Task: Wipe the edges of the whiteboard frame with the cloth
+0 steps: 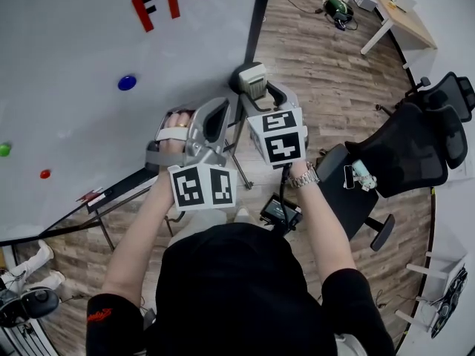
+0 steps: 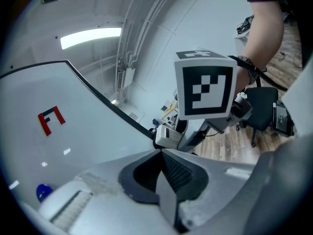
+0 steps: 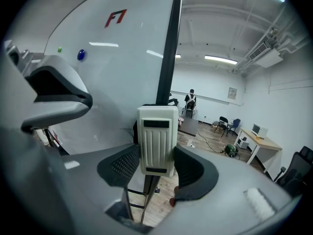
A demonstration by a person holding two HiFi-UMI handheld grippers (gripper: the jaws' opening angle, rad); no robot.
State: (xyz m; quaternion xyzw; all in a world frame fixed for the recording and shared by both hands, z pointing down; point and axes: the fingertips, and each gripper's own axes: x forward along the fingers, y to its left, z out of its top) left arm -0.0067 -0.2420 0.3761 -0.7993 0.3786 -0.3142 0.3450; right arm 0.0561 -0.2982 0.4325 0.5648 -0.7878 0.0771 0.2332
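Right gripper (image 3: 156, 168) holds eraser (image 3: 157, 138) beside whiteboard (image 3: 112, 58) above floorboards (image 1: 319, 73).

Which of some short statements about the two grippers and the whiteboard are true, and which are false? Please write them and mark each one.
1. The right gripper is shut on a pale ribbed block. True.
2. The left gripper is wide open. False: its jaws are together, with nothing between them.
3. A blue magnet sits on the whiteboard. True.
4. The large letter mark on the whiteboard is green. False: it is red.
5. The left gripper holds a cloth. False: it holds nothing, and no cloth shows in any view.
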